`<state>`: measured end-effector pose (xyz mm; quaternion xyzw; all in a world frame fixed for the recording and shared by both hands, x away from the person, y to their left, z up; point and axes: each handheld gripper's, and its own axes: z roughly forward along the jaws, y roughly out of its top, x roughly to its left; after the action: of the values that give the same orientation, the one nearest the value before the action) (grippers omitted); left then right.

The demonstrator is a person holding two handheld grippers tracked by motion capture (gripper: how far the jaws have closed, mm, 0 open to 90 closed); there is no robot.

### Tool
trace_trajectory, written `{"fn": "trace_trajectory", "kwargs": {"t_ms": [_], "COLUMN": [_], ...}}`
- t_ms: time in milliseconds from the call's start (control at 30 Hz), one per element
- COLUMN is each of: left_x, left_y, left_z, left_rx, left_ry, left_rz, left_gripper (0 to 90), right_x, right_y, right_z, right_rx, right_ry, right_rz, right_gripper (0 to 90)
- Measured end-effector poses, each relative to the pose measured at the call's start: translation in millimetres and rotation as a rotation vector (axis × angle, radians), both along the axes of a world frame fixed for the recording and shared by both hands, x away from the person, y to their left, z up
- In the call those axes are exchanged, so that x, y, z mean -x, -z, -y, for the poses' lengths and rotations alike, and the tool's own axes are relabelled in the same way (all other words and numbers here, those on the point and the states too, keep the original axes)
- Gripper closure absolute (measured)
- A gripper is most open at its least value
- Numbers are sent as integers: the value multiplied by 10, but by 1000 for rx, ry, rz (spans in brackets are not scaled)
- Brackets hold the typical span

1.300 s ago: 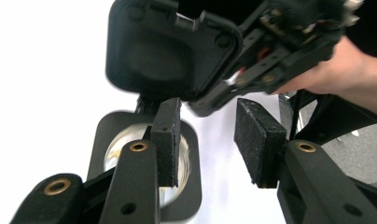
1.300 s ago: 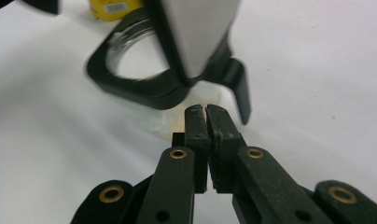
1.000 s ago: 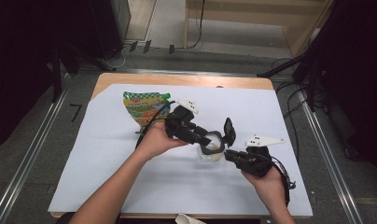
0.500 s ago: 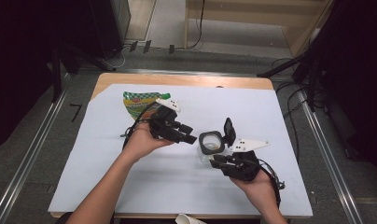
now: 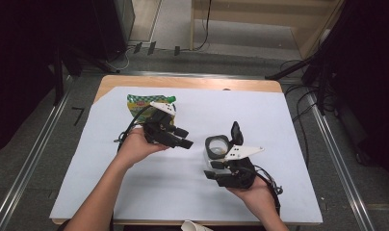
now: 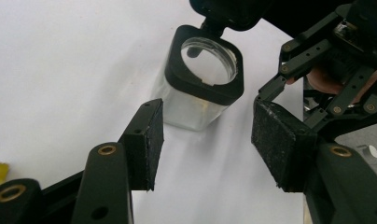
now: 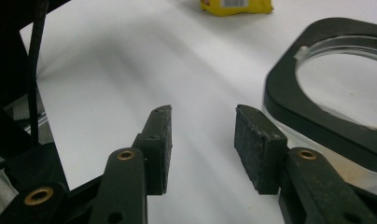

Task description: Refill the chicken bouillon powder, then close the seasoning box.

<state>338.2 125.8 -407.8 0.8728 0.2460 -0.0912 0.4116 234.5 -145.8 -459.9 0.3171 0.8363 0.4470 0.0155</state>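
A clear jar [image 5: 216,148] with a black square rim stands on the white sheet, its flip lid [image 5: 235,131] raised. In the left gripper view the jar [image 6: 203,84] lies just beyond my left gripper [image 6: 205,140]. Its jaws have just been opening and nothing is between them. That left gripper [image 5: 185,141] sits left of the jar, apart from it. My right gripper [image 5: 213,169] is at the jar's near side. Its jaws [image 7: 203,144] have just been opening too, with only white sheet between them and the jar [image 7: 336,93] off to their right.
A green and yellow snack bag [image 5: 137,103] lies at the back left behind the left hand; its yellow edge [image 7: 235,5] shows far off. The white sheet [image 5: 279,120] covers the wooden table [image 5: 192,83]. A paper cup [image 5: 195,226] sits at the near edge.
The left gripper has drawn back from the jar toward the left. The right gripper has moved left along the jar's near side and its jaws have spread. The jar stays put.
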Motion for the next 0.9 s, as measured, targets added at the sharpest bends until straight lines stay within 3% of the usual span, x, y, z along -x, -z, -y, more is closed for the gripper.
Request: {"fn": "trace_trajectory", "kwargs": {"t_ms": [300, 900], "left_x": [-7, -30], "left_y": [-18, -54], "left_z": [-173, -601], "left_rx": [5, 17], "left_ry": [-32, -118], "left_rz": [7, 5], "left_gripper": [443, 458], "right_x": [5, -30], "right_y": [55, 100], "right_z": [-140, -271], "right_rx": [7, 15], "right_ry": [-33, -69], "right_rz": [2, 1], "right_gripper": [531, 525]}}
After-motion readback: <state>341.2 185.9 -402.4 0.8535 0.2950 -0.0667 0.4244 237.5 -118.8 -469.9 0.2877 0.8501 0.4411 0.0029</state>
